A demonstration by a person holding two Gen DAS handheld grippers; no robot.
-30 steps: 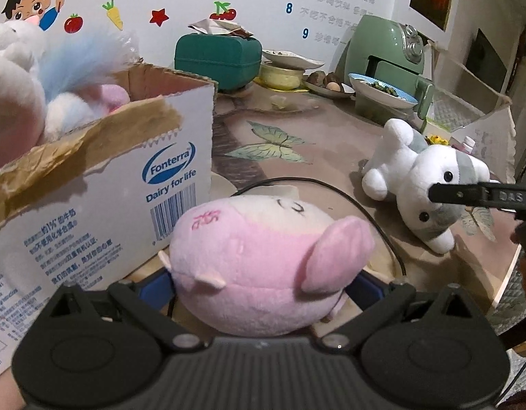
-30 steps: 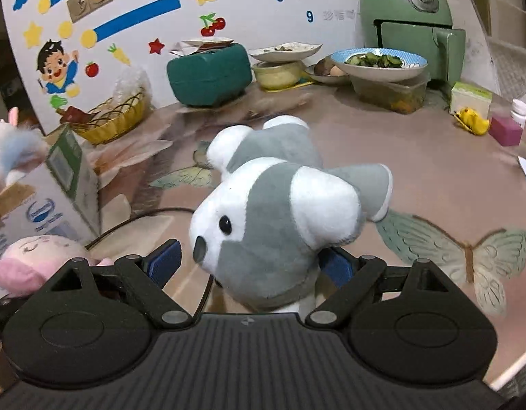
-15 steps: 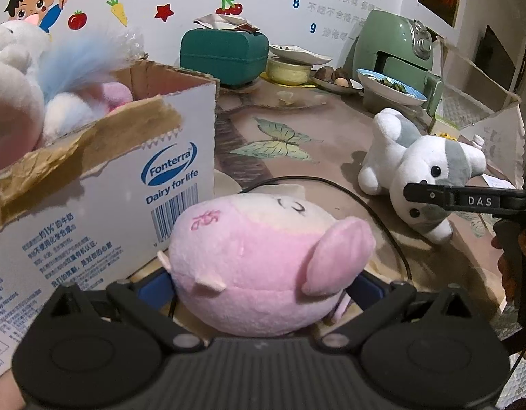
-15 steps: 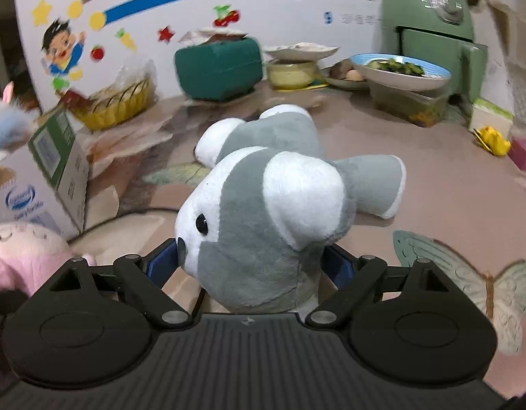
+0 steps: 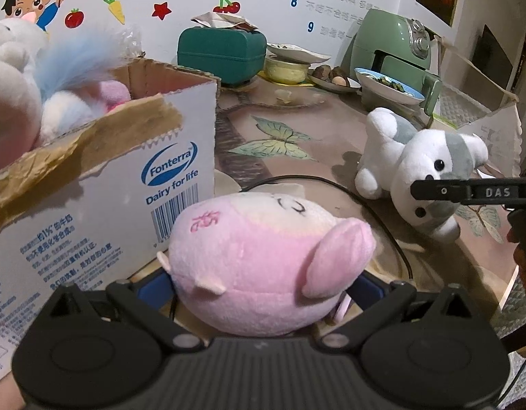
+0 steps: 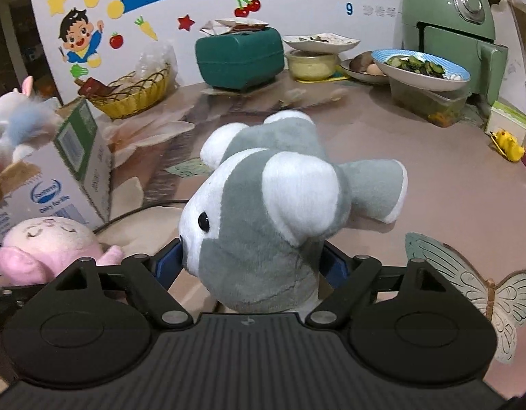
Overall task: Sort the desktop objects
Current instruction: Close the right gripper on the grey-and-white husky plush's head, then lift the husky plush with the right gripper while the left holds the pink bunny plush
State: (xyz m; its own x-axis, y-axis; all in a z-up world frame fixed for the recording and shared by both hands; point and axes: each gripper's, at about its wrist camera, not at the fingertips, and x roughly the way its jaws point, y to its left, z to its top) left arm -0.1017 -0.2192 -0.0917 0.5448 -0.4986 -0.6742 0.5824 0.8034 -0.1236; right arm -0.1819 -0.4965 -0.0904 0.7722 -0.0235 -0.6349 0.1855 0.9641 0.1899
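Left claw (image 5: 263, 283): closed around pink pig plush (image 5: 263, 266), blue pads pressed into both flanks; plush sits low, just beside the cardboard box (image 5: 119, 184), whether lifted clear of the surface (image 5: 297, 126) cannot be told.

Right claw (image 6: 252, 263): closed around the head of grey-and-white dog plush (image 6: 263, 212); body trails away from the camera, seemingly off the surface.

Cardboard box: open-topped, already holding several plush toys (image 5: 57, 102), heaped above its rim.

Black cable (image 5: 375, 205): looped on the surface between the two plushes.

Risks:
- soft stuffing may compress and slip from either grip;
- added plushes may roll off the heap;
- pig may snag the torn front flap;
- cable may catch.
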